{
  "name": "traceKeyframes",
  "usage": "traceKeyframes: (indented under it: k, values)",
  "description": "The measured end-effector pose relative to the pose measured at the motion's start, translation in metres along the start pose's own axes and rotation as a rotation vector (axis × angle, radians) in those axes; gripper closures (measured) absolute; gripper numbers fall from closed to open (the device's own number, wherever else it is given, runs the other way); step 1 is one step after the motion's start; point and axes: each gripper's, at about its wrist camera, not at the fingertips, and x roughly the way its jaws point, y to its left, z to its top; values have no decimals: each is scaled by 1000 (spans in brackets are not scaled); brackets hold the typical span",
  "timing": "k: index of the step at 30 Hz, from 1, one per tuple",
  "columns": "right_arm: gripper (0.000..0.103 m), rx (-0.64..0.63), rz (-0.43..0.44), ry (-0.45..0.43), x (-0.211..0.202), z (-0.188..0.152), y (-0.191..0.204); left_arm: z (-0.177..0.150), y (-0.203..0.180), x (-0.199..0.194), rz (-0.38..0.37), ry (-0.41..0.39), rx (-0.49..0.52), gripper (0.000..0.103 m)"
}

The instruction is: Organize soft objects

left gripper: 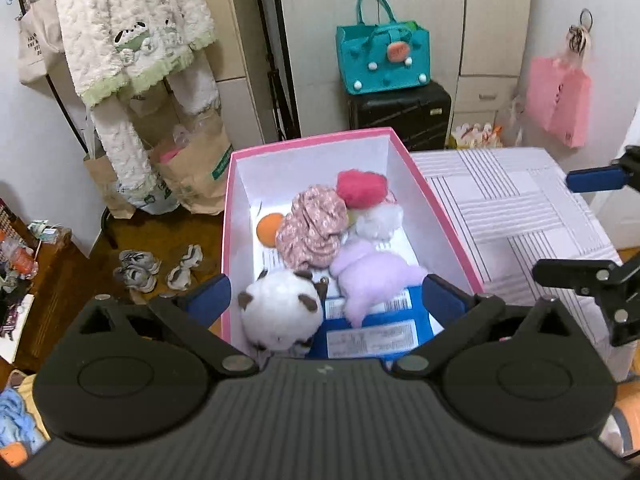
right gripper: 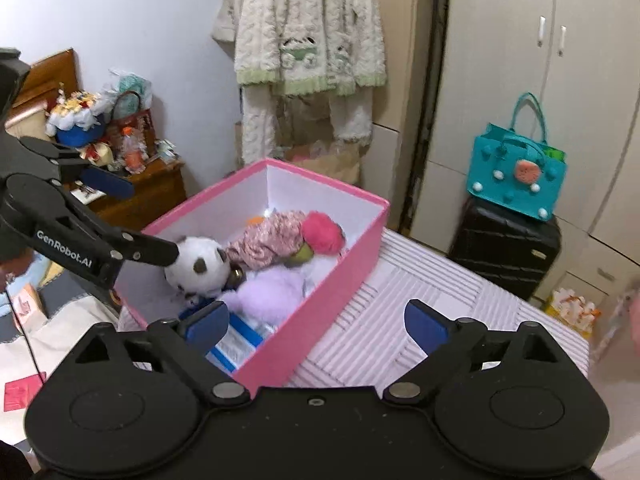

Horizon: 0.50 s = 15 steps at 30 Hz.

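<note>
Both grippers sit above and short of the pink-walled rectangular cardboard box [left gripper: 308, 148] on the striped white bedcover [left gripper: 520, 216]. Left gripper [left gripper: 326, 294]: fingers spread wide, nothing between the pads; right gripper [right gripper: 316, 322]: likewise spread and empty. The soft things are all inside the box: a round white plush with dark ears [left gripper: 280, 312] at the near end, a lilac plush [left gripper: 372, 276] touching it at its 3 o'clock, a bunched pink floral fabric piece [left gripper: 312, 224] at 12 o'clock from the white plush, a magenta fuzzy ball [left gripper: 360, 188] beyond that toward the far wall, a small white fluffy ball [left gripper: 378, 222] just under the magenta one, and an orange ball [left gripper: 269, 230] at 9 o'clock of the floral piece. We judge the step in hand to be the release and pull-away after a drop. To do it well we would keep the fingers wide while clearing the rim, lift before travelling sideways so no pad catches the thin wall, and check that nothing rides over the edge. The left wrist view looks down the box's length and shows the blue-and-white labelled packets [left gripper: 372, 332] on its floor; the right wrist view shows the box obliquely, its long outer wall, and the left gripper's finger close over the white plush at 9 o'clock, whether touching we cannot tell. No loose soft items appear on the bedcover in either view.
</note>
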Motion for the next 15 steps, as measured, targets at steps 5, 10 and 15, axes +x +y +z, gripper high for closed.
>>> traceKeyframes:
  k: [5, 10, 15]
  values:
    - [5, -84, -162, 33, -19, -9, 18, -10, -9, -14, 23, 17, -4, 0]
    - [4, 65, -179, -87, -50, -38, 15, -36, -31, -37, 116, -53, -9, 0]
    - [4, 229, -165, -111, -68, -66, 11, -59, -51, -52, 56, -79, -13, 0]
